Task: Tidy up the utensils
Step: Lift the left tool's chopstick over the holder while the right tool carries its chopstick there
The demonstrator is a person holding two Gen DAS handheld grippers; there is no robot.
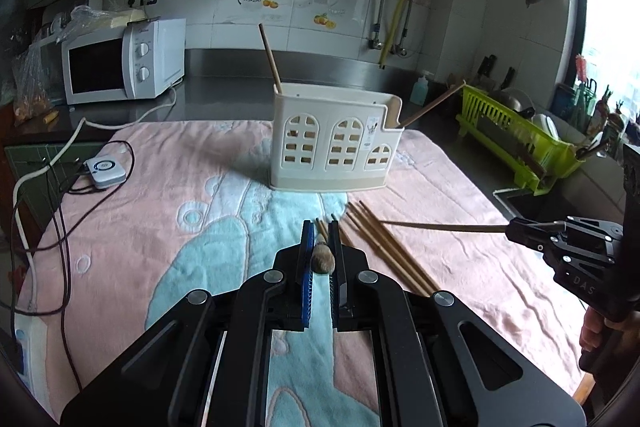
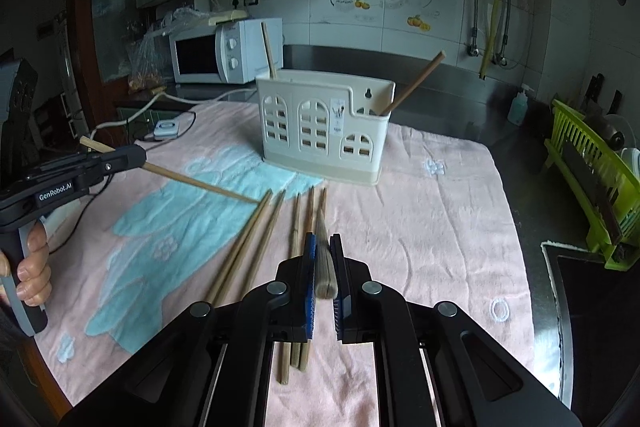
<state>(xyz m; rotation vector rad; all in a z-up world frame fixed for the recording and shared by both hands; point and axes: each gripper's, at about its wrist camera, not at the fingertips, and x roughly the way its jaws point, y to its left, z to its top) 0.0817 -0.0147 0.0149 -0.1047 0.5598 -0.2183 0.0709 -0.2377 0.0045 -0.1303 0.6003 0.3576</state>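
Observation:
A cream utensil holder (image 1: 332,143) with arched window cut-outs stands on the pink towel (image 1: 168,195); one chopstick (image 1: 270,59) leans in its left section and one (image 1: 434,103) in its right. It also shows in the right wrist view (image 2: 324,135). Several loose chopsticks (image 2: 256,239) lie on the towel in front of it. My left gripper (image 1: 322,233) is shut on a chopstick (image 1: 322,255), seen end on; from the right wrist view that chopstick (image 2: 200,183) slants down to the pile. My right gripper (image 2: 322,243) is shut on a chopstick (image 2: 324,267), also visible in the left wrist view (image 1: 440,226).
A white microwave (image 1: 124,63) stands at the back left, with cables and a small white device (image 1: 105,171) at the towel's left edge. A green dish rack (image 1: 516,135) sits at the right beside a sink (image 2: 592,291). A steel counter (image 1: 320,67) runs behind.

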